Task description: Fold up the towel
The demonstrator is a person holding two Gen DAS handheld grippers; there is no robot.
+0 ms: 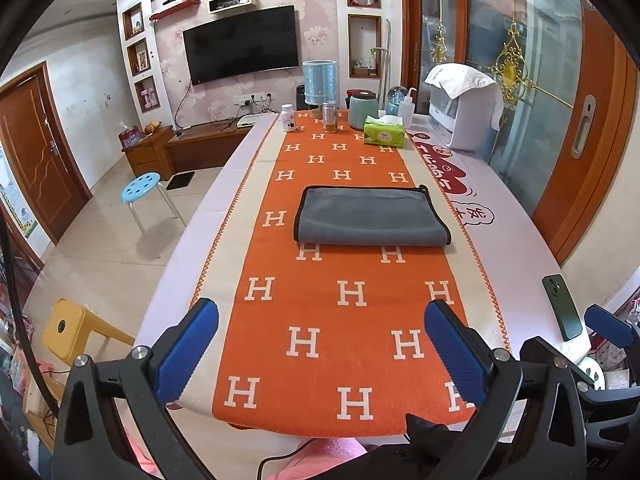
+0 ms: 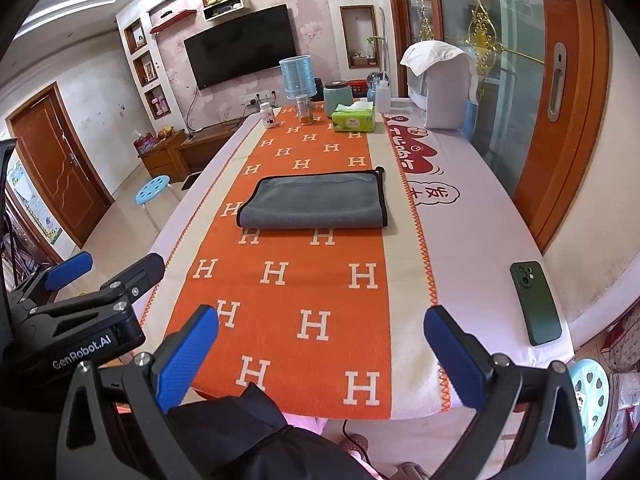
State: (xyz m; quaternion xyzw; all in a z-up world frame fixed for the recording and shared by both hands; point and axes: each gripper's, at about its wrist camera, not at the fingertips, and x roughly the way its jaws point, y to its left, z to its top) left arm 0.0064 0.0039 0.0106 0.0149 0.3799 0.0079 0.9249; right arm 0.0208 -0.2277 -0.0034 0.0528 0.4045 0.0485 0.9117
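A grey towel (image 1: 370, 216) with black trim lies folded flat on the orange H-pattern runner (image 1: 344, 312) in the middle of the table; it also shows in the right wrist view (image 2: 316, 200). My left gripper (image 1: 320, 344) is open and empty, held over the table's near edge, well short of the towel. My right gripper (image 2: 320, 344) is open and empty too, near the front edge. The left gripper (image 2: 80, 280) shows at the left of the right wrist view.
A dark green phone (image 2: 538, 304) lies at the table's right front. At the far end stand a tissue box (image 2: 354, 118), jars, bottles (image 2: 267, 115) and a white appliance (image 2: 440, 88). A blue stool (image 1: 142, 188) and a yellow stool (image 1: 70, 328) stand left of the table.
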